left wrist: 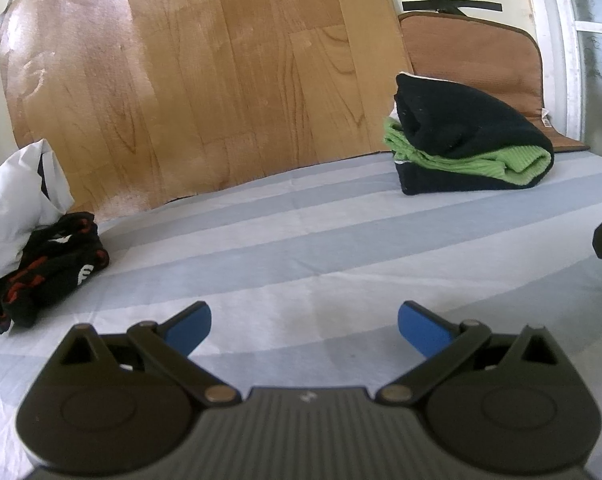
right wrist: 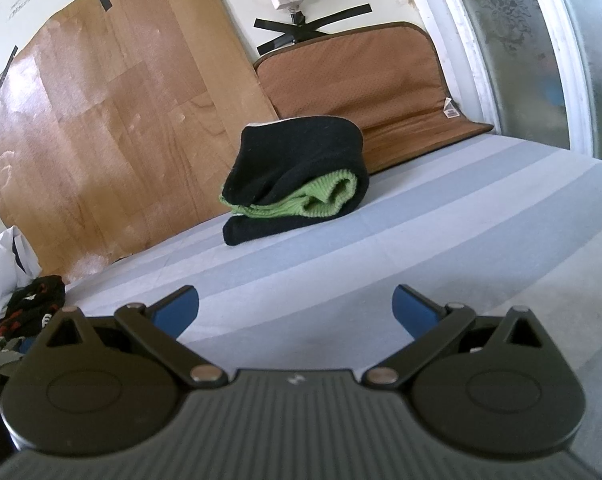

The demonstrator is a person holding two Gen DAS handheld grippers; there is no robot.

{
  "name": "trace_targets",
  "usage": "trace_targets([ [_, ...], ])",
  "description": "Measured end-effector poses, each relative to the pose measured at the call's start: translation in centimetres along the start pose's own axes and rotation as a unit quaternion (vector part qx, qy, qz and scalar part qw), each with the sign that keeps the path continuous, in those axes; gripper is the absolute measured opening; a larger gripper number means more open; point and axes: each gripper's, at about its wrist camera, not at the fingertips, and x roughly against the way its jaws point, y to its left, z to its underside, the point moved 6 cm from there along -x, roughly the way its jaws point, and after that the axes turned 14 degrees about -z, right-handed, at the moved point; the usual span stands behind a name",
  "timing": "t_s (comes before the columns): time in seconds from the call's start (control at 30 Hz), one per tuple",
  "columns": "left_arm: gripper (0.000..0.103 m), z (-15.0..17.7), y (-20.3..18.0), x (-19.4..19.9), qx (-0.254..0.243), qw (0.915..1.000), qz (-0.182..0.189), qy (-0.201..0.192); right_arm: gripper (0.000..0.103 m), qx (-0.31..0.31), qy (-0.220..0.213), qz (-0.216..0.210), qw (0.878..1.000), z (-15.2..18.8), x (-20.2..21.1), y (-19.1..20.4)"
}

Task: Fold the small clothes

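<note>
Between garments, by the look of it. Left hand-held gripper (left wrist: 304, 330) and right hand-held gripper (right wrist: 295, 312) both released, empty, low over the striped bed (left wrist: 341, 248). Folded stack (right wrist: 297, 182) sits far right by the brown mat (right wrist: 365, 80). Next pick: black-and-red garment (left wrist: 53, 260) far left (against a white bag (left wrist: 17, 196)). Path clear.

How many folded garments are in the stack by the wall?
3: a black one on top, a green one in the middle, a black one at the bottom. More may be hidden inside.
</note>
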Motion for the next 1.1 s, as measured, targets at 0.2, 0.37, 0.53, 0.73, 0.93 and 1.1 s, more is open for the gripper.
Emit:
trace_targets([
  [0.2, 0.103, 0.00, -0.01, 0.05, -0.001, 1.0000, -0.003, -0.001, 0.103, 0.000, 0.000, 0.000, 1.000, 0.03, -0.01, 0.02],
  [0.37, 0.103, -0.07, -0.02, 0.07, -0.003, 1.0000, -0.006, -0.002, 0.103, 0.000, 0.002, -0.001, 1.000, 0.09, -0.07, 0.02],
  [0.53, 0.103, -0.08, -0.03, 0.14, -0.005, 1.0000, -0.006, -0.004, 0.103, 0.000, 0.001, -0.002, 1.000, 0.10, -0.03, 0.03],
  [0.73, 0.103, -0.11, 0.04, 0.34, -0.004, 0.9999, -0.003, -0.014, 0.103, 0.005, 0.004, -0.001, 1.000, 0.14, -0.23, 0.07],
  [0.93, 0.103, -0.09, 0.01, 0.47, -0.004, 0.9998, 0.003, -0.017, 0.103, 0.006, 0.003, 0.005, 1.000, 0.15, -0.12, 0.02],
  [1.1, 0.103, -0.02, 0.02, 0.49, -0.003, 0.9998, 0.005, -0.017, 0.103, 0.006, 0.005, 0.007, 1.000, 0.21, -0.18, 0.02],
])
